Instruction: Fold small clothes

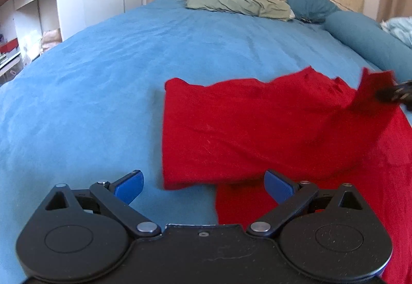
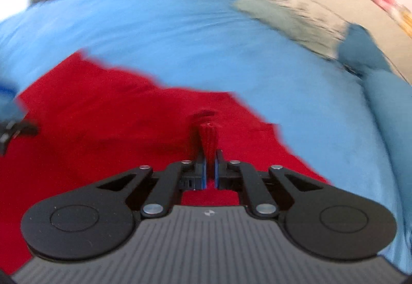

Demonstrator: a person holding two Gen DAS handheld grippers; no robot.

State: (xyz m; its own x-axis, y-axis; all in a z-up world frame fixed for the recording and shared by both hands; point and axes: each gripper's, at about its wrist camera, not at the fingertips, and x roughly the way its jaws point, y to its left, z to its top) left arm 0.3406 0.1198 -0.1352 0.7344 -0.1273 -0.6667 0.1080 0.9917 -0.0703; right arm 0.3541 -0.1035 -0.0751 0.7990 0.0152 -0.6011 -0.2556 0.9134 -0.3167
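red garment (image 1: pixel 244 127) lies partly folded on the blue bed (image 1: pixel 103 73), soft and limp, likely light; best taken by an edge. right claw (image 2: pixel 209 152) pinches a fold of it; left claw (image 1: pixel 203 185) is spread, empty.

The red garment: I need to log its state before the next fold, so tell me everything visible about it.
The red garment is plain soft cloth, creased, lying mostly flat on the blue bedsheet, one side apparently folded over. The right gripper is shut on a bunched piece of it, lifting that corner. The left gripper is open, near its edge, not gripping it.
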